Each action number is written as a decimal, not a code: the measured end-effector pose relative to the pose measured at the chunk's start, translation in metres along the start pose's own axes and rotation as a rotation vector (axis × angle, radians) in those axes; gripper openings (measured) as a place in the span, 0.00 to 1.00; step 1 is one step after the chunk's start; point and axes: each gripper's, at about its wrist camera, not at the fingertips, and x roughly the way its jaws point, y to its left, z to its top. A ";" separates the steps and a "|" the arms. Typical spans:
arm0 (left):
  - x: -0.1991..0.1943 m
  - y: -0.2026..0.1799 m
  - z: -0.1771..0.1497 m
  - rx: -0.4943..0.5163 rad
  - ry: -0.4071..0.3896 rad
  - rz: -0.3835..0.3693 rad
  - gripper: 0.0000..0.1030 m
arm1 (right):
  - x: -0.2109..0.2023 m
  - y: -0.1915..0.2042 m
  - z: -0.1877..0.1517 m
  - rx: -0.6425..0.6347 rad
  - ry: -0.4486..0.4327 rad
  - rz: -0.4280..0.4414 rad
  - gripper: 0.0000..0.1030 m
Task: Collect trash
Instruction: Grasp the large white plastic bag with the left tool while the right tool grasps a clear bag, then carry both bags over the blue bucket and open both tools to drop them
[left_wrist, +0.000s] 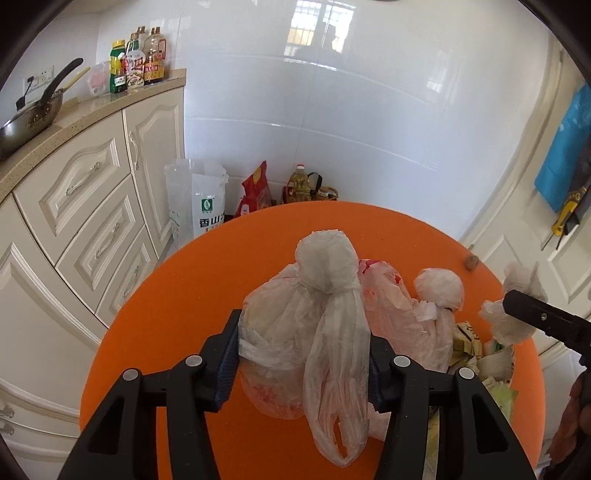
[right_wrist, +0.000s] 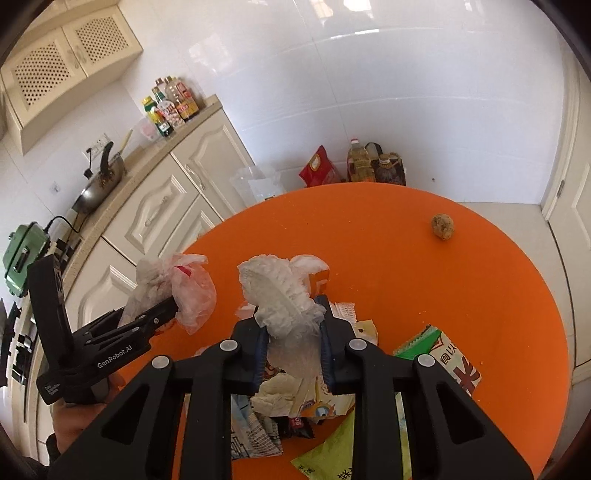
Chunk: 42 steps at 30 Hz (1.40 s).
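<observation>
With both grippers loaded, the left gripper (left_wrist: 301, 365) clamps the bag (left_wrist: 295, 332) at lower centre; the right gripper (right_wrist: 293, 356) pinches the tissue (right_wrist: 284, 295) for one-trip removal.

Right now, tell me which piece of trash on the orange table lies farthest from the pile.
The small brown lump. It sits alone on bare orange table, well beyond the wrappers, the plastic bags and both grippers.
</observation>
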 end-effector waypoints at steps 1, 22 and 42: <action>-0.003 0.000 0.004 0.002 -0.016 0.004 0.49 | -0.006 0.002 0.000 0.002 -0.012 0.006 0.23; -0.186 -0.060 -0.114 0.146 -0.221 -0.132 0.50 | -0.161 -0.010 -0.046 0.050 -0.240 -0.005 0.23; -0.173 -0.193 -0.143 0.485 -0.079 -0.479 0.50 | -0.343 -0.172 -0.175 0.375 -0.420 -0.360 0.23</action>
